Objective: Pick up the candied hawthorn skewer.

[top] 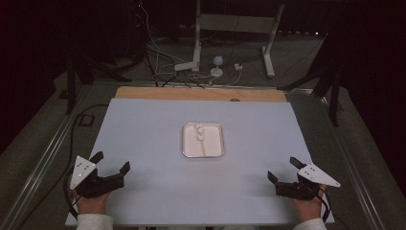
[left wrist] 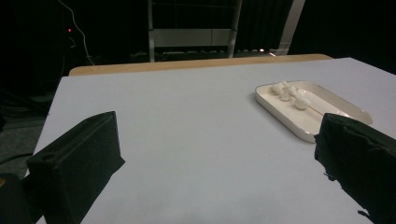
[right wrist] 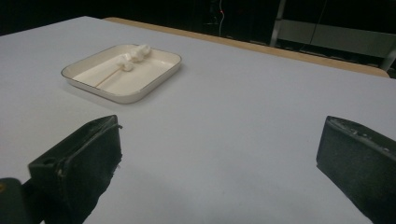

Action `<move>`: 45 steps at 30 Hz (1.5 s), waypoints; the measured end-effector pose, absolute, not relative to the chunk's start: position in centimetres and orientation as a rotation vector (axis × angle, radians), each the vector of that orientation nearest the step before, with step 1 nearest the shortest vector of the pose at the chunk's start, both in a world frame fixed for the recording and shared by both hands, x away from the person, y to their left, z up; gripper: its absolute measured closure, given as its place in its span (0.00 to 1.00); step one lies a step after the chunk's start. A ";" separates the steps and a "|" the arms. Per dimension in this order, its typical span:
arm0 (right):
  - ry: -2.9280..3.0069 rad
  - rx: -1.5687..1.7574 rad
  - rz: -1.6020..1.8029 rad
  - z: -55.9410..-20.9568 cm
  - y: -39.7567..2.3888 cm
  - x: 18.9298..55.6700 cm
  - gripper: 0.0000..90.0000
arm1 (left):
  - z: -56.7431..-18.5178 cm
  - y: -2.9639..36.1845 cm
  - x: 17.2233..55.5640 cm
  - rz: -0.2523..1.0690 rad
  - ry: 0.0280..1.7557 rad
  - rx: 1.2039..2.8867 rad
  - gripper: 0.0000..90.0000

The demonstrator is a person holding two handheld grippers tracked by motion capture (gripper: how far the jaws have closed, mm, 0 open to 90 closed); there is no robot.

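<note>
Resting low at the near left corner of the pale, matte surface [top: 158, 187], the left hand-held gripper [top: 113, 163] is standing wide open, its blocky black jaws holding nothing. The right hand-held gripper [top: 283, 168] is sitting at the near right corner, likewise spread wide and empty, a grey three-cornered plate riding on top of each. Both are pointing toward the middle of the surface, where a shallow white tray [top: 185, 143] with rounded corners and a thin darker rim is lying well apart from them. Inside it, a thin wooden skewer [top: 205, 146] is lying lengthwise, with a few soft, lumpy white marshmallows [top: 198, 131] bunched at the tray's far end. A strip of bare wood [top: 201, 94] is showing along the far edge of the surface.
</note>
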State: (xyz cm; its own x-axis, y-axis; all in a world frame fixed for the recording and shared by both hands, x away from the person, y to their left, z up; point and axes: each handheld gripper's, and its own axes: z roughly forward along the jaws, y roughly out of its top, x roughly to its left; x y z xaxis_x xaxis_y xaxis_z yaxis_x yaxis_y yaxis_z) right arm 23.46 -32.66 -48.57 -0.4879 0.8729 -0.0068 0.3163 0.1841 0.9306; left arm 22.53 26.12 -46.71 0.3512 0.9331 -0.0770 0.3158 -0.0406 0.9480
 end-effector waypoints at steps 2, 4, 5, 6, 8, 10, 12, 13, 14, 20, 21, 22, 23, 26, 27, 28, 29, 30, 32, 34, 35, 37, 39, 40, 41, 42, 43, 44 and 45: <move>1.905 1.114 1.292 -48.5 -32.6 23.5 0.00 | -46.6 25.9 22.6 0.742 1.160 1.585 0.01; 1.904 1.117 1.291 -48.6 -32.6 23.5 0.00 | -46.3 25.6 22.7 0.743 1.160 1.591 0.01; 1.904 1.117 1.290 -48.6 -32.6 23.5 0.00 | -46.2 25.4 22.8 0.740 1.161 1.592 0.01; 1.904 1.117 1.290 -48.6 -32.6 23.5 0.00 | -46.0 25.2 22.8 0.742 1.159 1.592 0.01; 1.903 1.125 1.285 -48.7 -32.6 23.5 0.00 | -45.7 24.8 23.0 0.743 1.154 1.597 0.01; 1.903 1.126 1.283 -48.7 -32.6 23.5 0.00 | -45.5 24.4 23.2 0.730 1.147 1.604 0.01; 1.901 1.123 1.284 -48.7 -32.6 23.4 0.00 | -45.2 24.0 23.6 0.719 1.145 1.608 0.01; 1.901 1.123 1.284 -48.7 -32.6 23.4 0.00 | -45.1 23.8 23.7 0.713 1.140 1.613 0.01; 1.899 1.124 1.284 -48.7 -32.6 23.4 0.00 | -44.9 23.6 23.9 0.711 1.136 1.614 0.01; 1.896 1.130 1.286 -48.6 -32.6 23.4 0.00 | -44.3 22.4 25.0 0.686 1.127 1.623 0.01; 1.896 1.129 1.287 -48.6 -32.6 23.4 0.00 | -44.2 22.2 25.2 0.683 1.126 1.623 0.01; 1.898 1.127 1.286 -48.6 -32.6 23.4 0.00 | -44.2 22.0 25.4 0.681 1.122 1.626 0.01; 1.900 1.126 1.286 -48.7 -32.6 23.4 0.00 | -44.1 21.9 25.6 0.674 1.120 1.629 0.01; 1.903 1.127 1.286 -48.7 -32.5 23.4 0.00 | -44.0 21.3 26.1 0.667 1.119 1.636 0.01; 1.903 1.126 1.288 -48.7 -32.5 23.4 0.00 | -43.9 21.2 26.2 0.661 1.117 1.635 0.01; 1.903 1.126 1.288 -48.7 -32.5 23.4 0.00 | -43.8 21.0 26.4 0.658 1.115 1.638 0.01; 1.904 1.127 1.287 -48.7 -32.5 23.4 0.00 | -43.8 20.9 26.6 0.655 1.116 1.638 0.01; 1.905 1.126 1.286 -48.7 -32.5 23.4 0.00 | -43.7 20.8 26.8 0.652 1.115 1.638 0.01; 1.906 1.128 1.287 -48.7 -32.5 23.4 0.00 | -43.6 20.3 27.2 0.646 1.111 1.641 0.01; 1.906 1.128 1.287 -48.7 -32.5 23.4 0.00 | -43.5 20.1 27.4 0.641 1.110 1.642 0.01; 1.907 1.128 1.286 -48.7 -32.5 23.4 0.00 | -43.5 19.9 27.5 0.642 1.107 1.644 0.01; 1.907 1.128 1.285 -48.7 -32.5 23.4 0.00 | -43.4 19.6 27.8 0.638 1.105 1.651 0.01; 1.907 1.129 1.286 -48.7 -32.5 23.4 0.00 | -43.4 19.3 28.1 0.635 1.103 1.651 0.01; 1.907 1.129 1.286 -48.7 -32.5 23.4 0.00 | -43.3 19.2 28.2 0.633 1.104 1.653 0.01; 1.907 1.129 1.286 -48.7 -32.5 23.4 0.00 | -43.3 19.1 28.4 0.630 1.105 1.654 0.01; 1.908 1.129 1.286 -48.7 -32.5 23.4 0.00 | -43.3 19.0 28.5 0.626 1.105 1.652 0.01; 1.908 1.129 1.286 -48.7 -32.5 23.4 0.00 | -43.3 18.8 28.7 0.625 1.106 1.652 0.01; 1.908 1.129 1.287 -48.7 -32.5 23.5 0.00 | -43.3 18.7 28.8 0.624 1.105 1.656 0.01; 1.908 1.129 1.287 -48.7 -32.5 23.5 0.00 | -43.3 18.5 28.9 0.623 1.104 1.658 0.01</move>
State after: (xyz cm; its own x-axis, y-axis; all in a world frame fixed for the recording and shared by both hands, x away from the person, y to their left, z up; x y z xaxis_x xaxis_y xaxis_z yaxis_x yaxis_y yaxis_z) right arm 23.46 -32.48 -48.72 -0.4810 0.8767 -0.0006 0.3279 0.1806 0.9273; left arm 28.92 18.49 -43.28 0.4493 0.8871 -0.1054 0.3679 -0.0762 0.9267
